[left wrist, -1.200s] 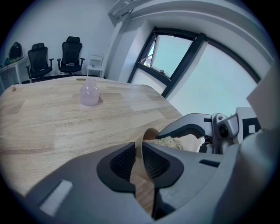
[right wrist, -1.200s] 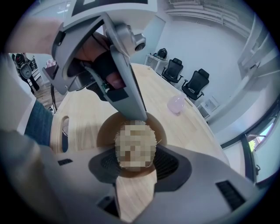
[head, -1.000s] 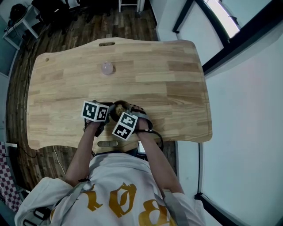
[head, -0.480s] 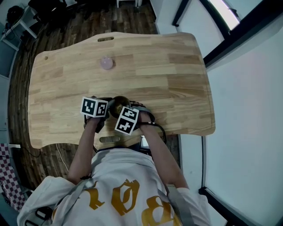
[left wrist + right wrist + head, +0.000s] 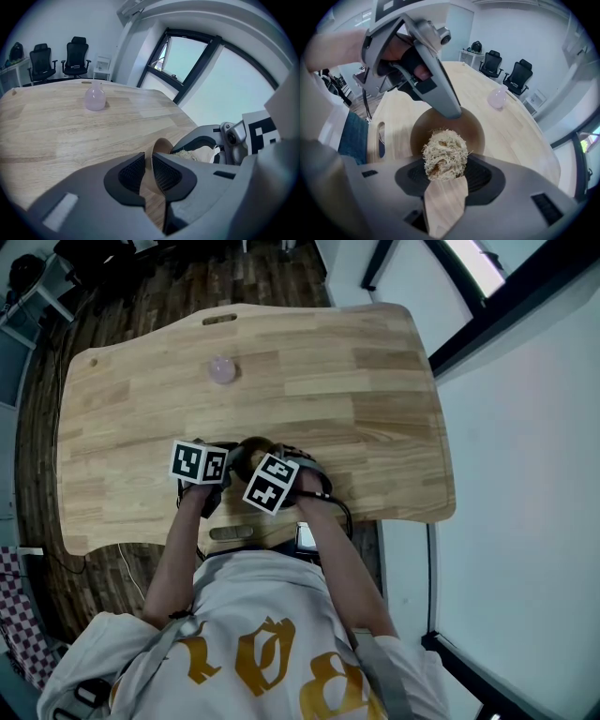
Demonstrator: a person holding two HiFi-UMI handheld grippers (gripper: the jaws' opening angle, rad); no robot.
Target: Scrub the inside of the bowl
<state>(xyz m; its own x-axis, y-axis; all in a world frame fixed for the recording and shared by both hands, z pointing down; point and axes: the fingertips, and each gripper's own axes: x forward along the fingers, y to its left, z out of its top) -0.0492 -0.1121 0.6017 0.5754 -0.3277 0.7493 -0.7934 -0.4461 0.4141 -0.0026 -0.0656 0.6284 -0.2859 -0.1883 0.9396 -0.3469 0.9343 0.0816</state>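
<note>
Right gripper [image 5: 443, 174] edges further over bowl [image 5: 476, 130], clenching scrubber [image 5: 444, 152]; left gripper [image 5: 150, 169] pinches rim [image 5: 161, 144], which hard scrubbing could wrench loose.

Light wooden table [image 5: 375, 409], pale pink rounded object [image 5: 222, 370], brown bowl [image 5: 476, 129] near front edge

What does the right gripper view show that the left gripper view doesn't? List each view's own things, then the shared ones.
Right gripper view only: the bowl's inside, the hand on the left gripper, the table's slot. Left gripper view only: the right gripper's marker cube. Both: the left gripper shut on the bowl's rim, the scrubber in the right gripper, the pink ball, the chairs.
</note>
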